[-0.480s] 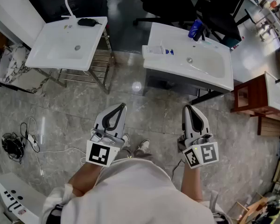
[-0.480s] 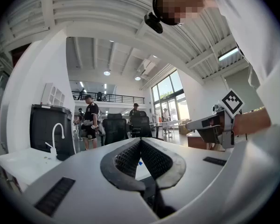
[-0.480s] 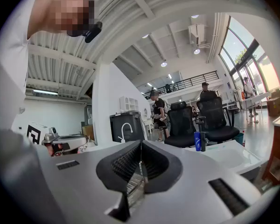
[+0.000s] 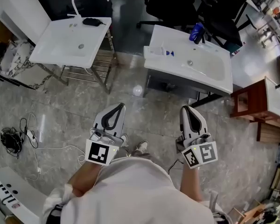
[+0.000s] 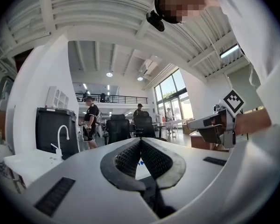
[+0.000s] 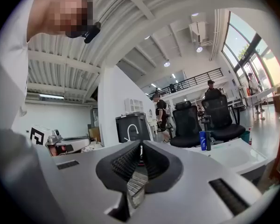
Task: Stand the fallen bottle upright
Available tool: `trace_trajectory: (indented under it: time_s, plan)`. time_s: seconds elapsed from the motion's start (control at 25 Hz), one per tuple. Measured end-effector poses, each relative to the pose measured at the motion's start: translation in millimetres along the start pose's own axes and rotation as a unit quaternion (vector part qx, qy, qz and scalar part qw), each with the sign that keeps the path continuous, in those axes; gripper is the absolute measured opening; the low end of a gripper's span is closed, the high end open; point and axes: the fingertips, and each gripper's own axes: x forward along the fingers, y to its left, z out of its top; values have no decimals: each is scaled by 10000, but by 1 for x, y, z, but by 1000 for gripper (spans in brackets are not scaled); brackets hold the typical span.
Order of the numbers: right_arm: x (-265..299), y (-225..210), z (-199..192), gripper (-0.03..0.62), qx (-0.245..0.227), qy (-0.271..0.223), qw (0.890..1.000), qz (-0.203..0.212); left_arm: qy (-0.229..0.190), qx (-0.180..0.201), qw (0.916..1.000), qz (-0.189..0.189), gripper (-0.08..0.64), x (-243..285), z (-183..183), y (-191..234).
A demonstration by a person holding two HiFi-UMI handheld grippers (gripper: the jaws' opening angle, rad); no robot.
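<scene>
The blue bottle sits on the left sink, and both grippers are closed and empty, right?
Not quite: the sink is wrong. The head view shows the blue bottle on the right sink. The rest holds: the left gripper and the right gripper are both closed and empty.

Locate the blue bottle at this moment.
Head view, upper right: the blue bottle sits on the far rim of the right-hand white basin, just before the black office chair.

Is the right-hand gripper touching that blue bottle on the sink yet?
Apart. The head view shows the right gripper over the floor, well short of the blue bottle on the sink.
</scene>
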Motion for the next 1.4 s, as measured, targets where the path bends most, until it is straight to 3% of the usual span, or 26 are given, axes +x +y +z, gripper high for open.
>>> trace_trajectory:
  time_s: [0.4, 0.56, 0.76, 1.04, 1.4]
  plan:
    - [1, -12, -11, 41, 107, -40, 9997, 212, 157, 120, 9994, 297, 15, -7, -11, -3]
    - [15, -19, -19, 41, 110, 60, 9998, 144, 143, 56, 9997, 190, 15, 14, -19, 5]
    - [42, -45, -20, 41, 87, 191, 9995, -227, 170, -132, 9996, -165, 15, 59, -34, 21]
    - [110, -72, -11, 41, 94, 308, 9985, -443, 111, -227, 9989, -406, 15, 132, -37, 72]
    - [216, -90, 0, 41, 165, 357, 9983, -432, 167, -497, 9977, -434, 15, 196, -55, 146]
